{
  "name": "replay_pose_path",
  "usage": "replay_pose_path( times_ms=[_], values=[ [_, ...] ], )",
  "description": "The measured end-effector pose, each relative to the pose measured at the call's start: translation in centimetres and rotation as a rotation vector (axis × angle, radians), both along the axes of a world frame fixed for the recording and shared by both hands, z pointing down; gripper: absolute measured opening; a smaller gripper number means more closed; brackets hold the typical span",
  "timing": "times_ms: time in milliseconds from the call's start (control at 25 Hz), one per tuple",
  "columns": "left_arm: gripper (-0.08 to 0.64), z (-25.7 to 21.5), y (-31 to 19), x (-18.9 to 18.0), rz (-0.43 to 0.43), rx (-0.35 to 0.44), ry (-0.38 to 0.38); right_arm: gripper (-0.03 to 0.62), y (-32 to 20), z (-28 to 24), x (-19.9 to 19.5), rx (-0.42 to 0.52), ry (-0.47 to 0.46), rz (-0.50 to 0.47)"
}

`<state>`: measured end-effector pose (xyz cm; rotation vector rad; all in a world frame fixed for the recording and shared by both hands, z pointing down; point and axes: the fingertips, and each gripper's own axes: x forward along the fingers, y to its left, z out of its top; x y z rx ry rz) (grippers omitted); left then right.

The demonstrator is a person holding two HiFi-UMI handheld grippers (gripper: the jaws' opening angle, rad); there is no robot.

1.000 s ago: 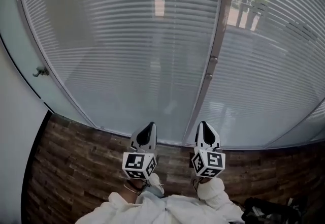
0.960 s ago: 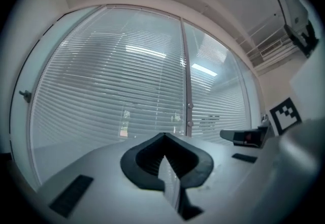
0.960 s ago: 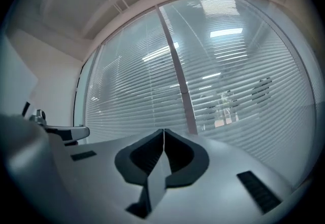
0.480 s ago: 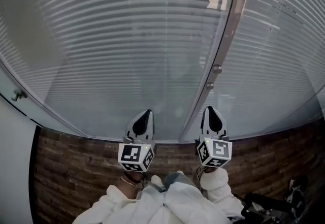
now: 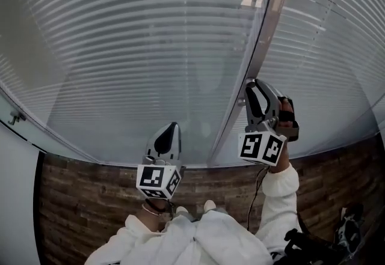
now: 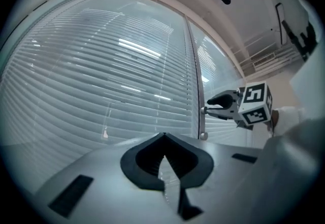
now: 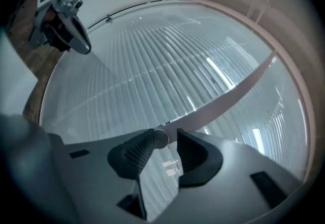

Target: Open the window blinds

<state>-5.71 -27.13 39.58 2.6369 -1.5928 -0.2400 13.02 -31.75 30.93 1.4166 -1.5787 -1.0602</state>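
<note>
The window blinds (image 5: 150,47) are noted fully lowered, directly ahead of both tools. A small round knob (image 7: 161,138) on the upright frame bar (image 5: 267,17) is seen between the jaws of the right tool (image 5: 252,85). These jaws have just been opening and stand moderately apart, not clamped on it. The left tool (image 5: 172,128), lower and to the left, is closed on nothing.

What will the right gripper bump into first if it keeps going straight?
Probably the small round knob on the window frame: it sits between the right gripper's jaws, which have just been opening.
</note>
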Motion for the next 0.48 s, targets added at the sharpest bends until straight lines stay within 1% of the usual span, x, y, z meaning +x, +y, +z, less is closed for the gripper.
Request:
replay_pose_path(
  times_ms=[120,240,360,480],
  values=[
    [-0.003,-0.1,-0.2,0.7,0.007,0.003,0.001,0.129,-0.6,0.5,-0.4,-0.056,0.175,0.001],
    [-0.003,-0.3,-0.6,0.5,-0.003,0.010,-0.002,0.129,-0.7,1.5,-0.4,-0.125,0.293,0.006],
    [-0.003,-0.3,-1.0,0.4,-0.007,0.006,0.006,0.137,-1.7,1.6,0.4,-0.146,0.367,0.064],
    [-0.003,-0.2,-1.1,0.8,0.001,0.006,0.006,0.135,-2.0,1.5,0.7,-0.132,0.399,0.095]
  ],
)
